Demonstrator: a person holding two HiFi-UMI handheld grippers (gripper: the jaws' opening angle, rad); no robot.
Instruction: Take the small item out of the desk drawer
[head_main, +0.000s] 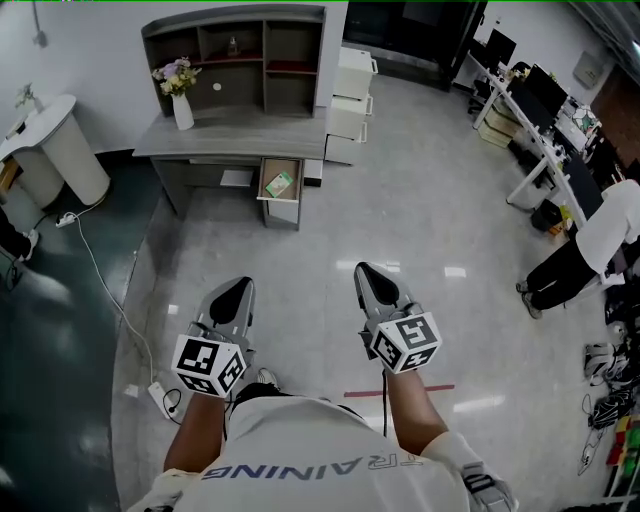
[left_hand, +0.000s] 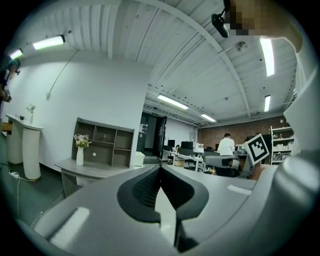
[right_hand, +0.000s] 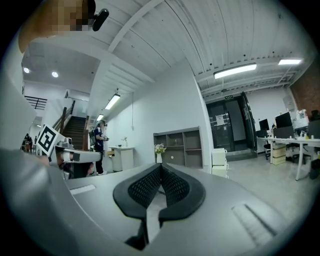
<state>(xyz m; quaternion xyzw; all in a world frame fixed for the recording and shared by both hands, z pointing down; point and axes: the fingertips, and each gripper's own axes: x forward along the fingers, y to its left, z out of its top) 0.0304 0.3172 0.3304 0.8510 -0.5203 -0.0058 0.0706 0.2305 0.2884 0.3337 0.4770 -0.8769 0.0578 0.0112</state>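
A grey desk (head_main: 230, 140) with a shelf unit stands across the floor, far ahead of me. Its drawer (head_main: 266, 180) is pulled open toward me. Inside lies a small green and white item (head_main: 279, 184). My left gripper (head_main: 240, 286) and right gripper (head_main: 366, 270) are held side by side at waist height, well short of the desk. Both point level at it. Each has its jaw tips pressed together with nothing between them. The desk (left_hand: 87, 171) appears low and left of the left gripper (left_hand: 160, 168) in its own view. The shelf unit (right_hand: 177, 149) stands just above the right gripper (right_hand: 161, 166).
A white vase of flowers (head_main: 181, 105) stands on the desk. A white drawer cabinet (head_main: 352, 100) is at its right, a round white stand (head_main: 62, 150) at its left. A cable and power strip (head_main: 160, 396) lie on the floor. A person (head_main: 590, 250) bends over at the right by office desks (head_main: 530, 130).
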